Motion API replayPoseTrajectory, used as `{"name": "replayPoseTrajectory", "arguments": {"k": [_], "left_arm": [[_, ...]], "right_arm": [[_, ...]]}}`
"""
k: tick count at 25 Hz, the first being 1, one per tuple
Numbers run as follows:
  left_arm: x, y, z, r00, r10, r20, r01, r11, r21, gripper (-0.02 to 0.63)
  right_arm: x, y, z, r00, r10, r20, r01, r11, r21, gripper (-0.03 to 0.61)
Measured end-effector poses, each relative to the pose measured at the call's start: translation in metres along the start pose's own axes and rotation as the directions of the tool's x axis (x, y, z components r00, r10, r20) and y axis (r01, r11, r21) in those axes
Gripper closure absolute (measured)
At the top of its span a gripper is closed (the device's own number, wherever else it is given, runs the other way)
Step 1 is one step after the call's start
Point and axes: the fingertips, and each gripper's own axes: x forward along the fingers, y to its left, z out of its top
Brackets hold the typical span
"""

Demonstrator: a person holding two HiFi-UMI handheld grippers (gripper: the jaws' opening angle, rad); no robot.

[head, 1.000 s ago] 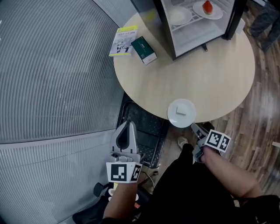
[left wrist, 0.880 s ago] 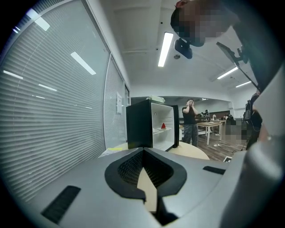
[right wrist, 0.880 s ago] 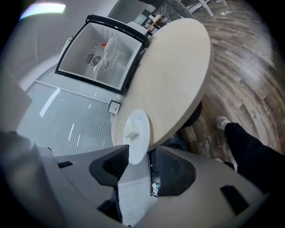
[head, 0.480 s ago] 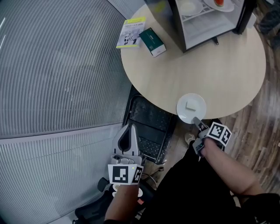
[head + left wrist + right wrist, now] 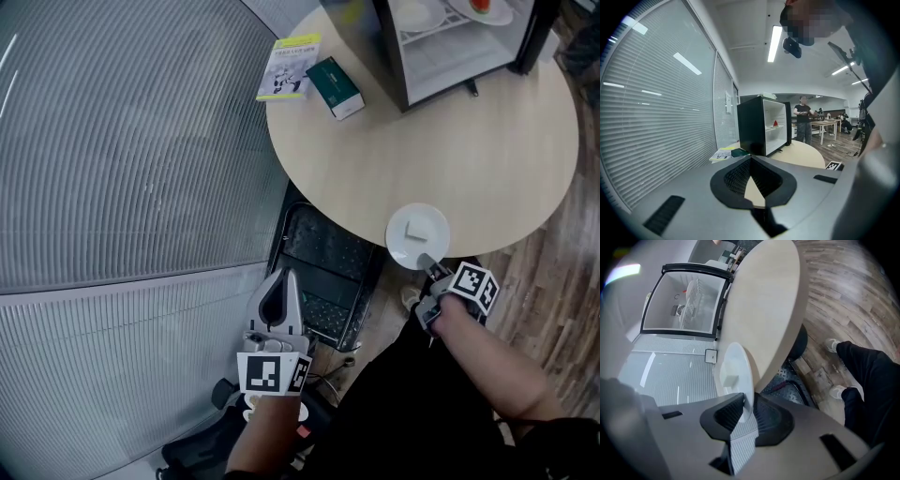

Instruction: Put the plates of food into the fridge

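A white plate point(image 5: 417, 234) with a small white piece of food point(image 5: 415, 228) sits at the near edge of the round table point(image 5: 469, 150). My right gripper point(image 5: 429, 264) reaches it from below the table's edge. In the right gripper view the plate's rim point(image 5: 740, 380) stands between the closing jaws of the right gripper point(image 5: 745, 408), and the pads touch it. The open black fridge point(image 5: 441, 47) stands at the table's far side with two plates on its shelf. My left gripper point(image 5: 279, 284) hangs off to the left, shut and empty.
A booklet point(image 5: 289, 67) and a green box point(image 5: 336, 87) lie on the table left of the fridge. A black mesh seat point(image 5: 323, 267) stands under the table's near edge. A slatted wall fills the left. A person point(image 5: 803, 123) stands far behind the table.
My right gripper has come up from below the plate to its near rim, and its jaws have narrowed around that rim. The left gripper has stayed where it was.
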Motion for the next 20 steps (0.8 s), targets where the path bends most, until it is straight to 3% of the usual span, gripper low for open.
{"name": "replayPoseTrajectory", "arguments": {"k": [6,20], "left_arm": [[0.018,-0.017,0.009,0.999,-0.047,0.015,0.047,0.999,0.003,0.611],[0.055,-0.045,0.047,0.991,-0.109,0.077,0.109,0.994,0.002,0.611]], "right_arm": [[-0.014,0.014,0.007,0.998,0.062,-0.011,-0.062,0.998,-0.009,0.555],[-0.044,0.07,0.06,0.976,0.216,0.02,-0.214,0.975,-0.063,0.561]]}}
